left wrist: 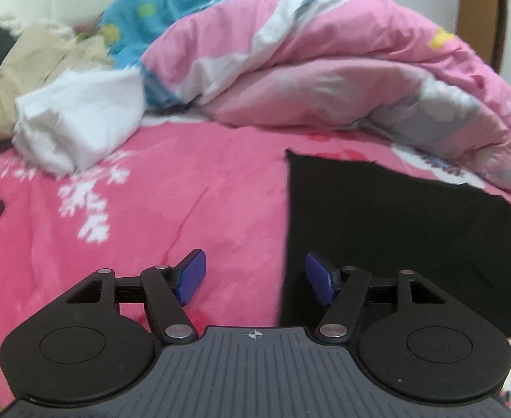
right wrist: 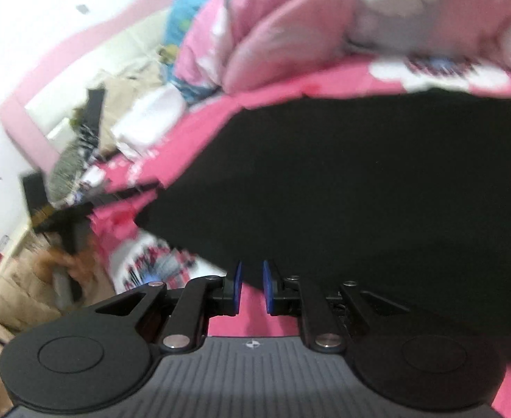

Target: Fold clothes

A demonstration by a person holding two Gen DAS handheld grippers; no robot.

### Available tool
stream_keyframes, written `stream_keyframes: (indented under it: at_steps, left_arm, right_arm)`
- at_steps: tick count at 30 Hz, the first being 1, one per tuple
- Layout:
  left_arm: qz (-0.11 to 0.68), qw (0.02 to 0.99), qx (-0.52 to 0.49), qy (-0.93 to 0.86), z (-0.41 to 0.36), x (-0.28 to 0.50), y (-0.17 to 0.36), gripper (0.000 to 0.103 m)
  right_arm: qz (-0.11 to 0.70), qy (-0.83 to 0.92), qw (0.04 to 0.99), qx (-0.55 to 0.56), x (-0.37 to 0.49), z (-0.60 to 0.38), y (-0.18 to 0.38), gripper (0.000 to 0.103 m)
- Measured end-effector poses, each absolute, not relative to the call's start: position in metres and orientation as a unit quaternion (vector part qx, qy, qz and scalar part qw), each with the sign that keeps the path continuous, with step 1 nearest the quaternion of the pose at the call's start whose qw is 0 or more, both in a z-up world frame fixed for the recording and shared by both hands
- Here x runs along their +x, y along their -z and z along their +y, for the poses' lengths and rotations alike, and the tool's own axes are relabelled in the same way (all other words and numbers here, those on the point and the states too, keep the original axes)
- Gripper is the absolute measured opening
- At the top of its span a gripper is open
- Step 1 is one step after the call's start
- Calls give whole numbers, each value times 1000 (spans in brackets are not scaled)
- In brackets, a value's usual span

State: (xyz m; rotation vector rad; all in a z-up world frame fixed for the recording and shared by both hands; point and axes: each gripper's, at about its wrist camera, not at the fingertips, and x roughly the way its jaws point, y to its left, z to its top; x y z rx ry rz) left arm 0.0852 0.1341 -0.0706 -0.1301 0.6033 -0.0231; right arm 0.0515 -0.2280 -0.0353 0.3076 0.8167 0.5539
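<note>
On the left wrist camera I am looking down the left gripper (left wrist: 255, 278), and its jaws are standing wide apart with nothing between the blue pads, one pad over the pink bedsheet (left wrist: 171, 188) and the other just over the near left edge of the black garment (left wrist: 394, 230). That garment is lying flat on the sheet to my right, a dark slab with straight edges and one sharp far corner, so I am reading it as already laid out or partly folded, with more folds probably left. Behind it the pink duvet (left wrist: 325, 69) is heaped up, and off to the left a white garment (left wrist: 77, 118) and a beige one (left wrist: 32, 66) are sitting crumpled, so I am judging them as waiting their turn. Switching to the right wrist camera, which is blurring, the right gripper (right wrist: 252, 287) is showing its jaws nearly closed with only a thin gap; I am seeing no cloth pinched in it. The black garment is filling most of this view, spreading smooth and featureless right ahead of the fingertips, its near edge lying just at the pads.
</note>
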Motion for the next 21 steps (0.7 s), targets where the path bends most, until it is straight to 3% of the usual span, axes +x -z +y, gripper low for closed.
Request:
stream_keyframes:
  at_steps: [7,11,16,21]
  left_arm:
    - [283,954,-96,26,151,77,78,64]
    - [276,953,-116,36,157,78,78,66]
    - [274,950,-142,38,165,81,76,67]
    - [272,951,-145,26,171,82,75,67]
  right_arm:
    - [425,-313,833,162,87,-192,72,14]
    - [436,-358,814,138,70,-191,61,14]
    - [394,-349,838,145,100,-181,45,14]
    - [416,-340,825,173,142,-156,71,14]
